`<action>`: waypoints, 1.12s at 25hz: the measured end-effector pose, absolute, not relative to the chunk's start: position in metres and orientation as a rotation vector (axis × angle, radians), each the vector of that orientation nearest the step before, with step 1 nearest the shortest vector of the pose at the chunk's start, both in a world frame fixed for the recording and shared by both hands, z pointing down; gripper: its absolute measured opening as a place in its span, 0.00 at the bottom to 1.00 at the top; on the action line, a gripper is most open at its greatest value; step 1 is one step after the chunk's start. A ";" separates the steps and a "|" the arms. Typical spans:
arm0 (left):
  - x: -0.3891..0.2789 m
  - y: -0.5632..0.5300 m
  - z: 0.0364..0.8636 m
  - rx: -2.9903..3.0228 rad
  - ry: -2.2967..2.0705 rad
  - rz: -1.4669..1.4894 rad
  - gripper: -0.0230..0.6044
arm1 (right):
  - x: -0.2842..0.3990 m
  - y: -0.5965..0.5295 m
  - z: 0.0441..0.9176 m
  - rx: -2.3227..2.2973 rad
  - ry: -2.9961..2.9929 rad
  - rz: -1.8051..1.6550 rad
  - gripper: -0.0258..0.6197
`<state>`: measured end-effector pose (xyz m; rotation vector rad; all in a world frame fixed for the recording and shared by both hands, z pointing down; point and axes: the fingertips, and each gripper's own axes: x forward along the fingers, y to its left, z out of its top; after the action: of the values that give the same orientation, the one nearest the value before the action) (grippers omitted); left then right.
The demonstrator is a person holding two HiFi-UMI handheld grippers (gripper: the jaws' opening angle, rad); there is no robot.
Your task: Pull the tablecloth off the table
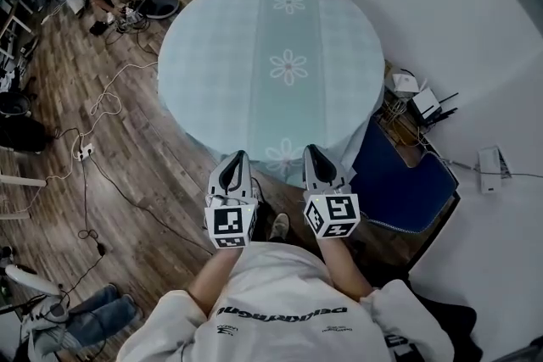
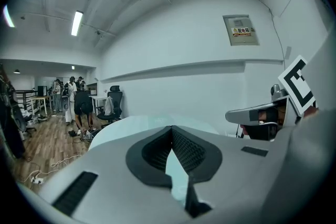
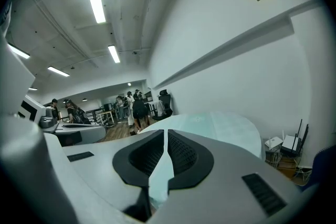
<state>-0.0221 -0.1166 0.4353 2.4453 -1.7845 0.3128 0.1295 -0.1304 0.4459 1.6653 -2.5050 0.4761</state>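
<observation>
left gripper point(image 1: 240, 156) clamped on the near edge of the tablecloth point(image 1: 254, 55); right gripper point(image 1: 311, 151) likewise, alongside

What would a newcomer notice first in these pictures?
A pale, flowered tablecloth, round on top, fills the middle of the head view. At its near edge, the left gripper and right gripper have their jaws shut on it. Left of it, cables trail over the wood floor.

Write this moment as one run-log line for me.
left gripper: shut on cloth | right gripper: shut on cloth | cloth: spread flat, near edge gripped, not yet pulled off
</observation>
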 end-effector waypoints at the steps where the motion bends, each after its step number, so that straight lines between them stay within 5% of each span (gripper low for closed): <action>1: -0.025 -0.126 0.439 2.444 -1.782 0.318 0.06 | 0.127 -0.140 0.449 1.663 -2.501 0.477 0.10; 28: -0.081 -0.348 0.561 2.239 -1.650 0.405 0.09 | 0.106 -0.351 0.563 1.731 -2.253 0.666 0.19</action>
<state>-0.0810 -0.3479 0.5606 2.2391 -1.6499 0.4047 0.1058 -0.3506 0.5627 1.7310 -2.2531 0.6658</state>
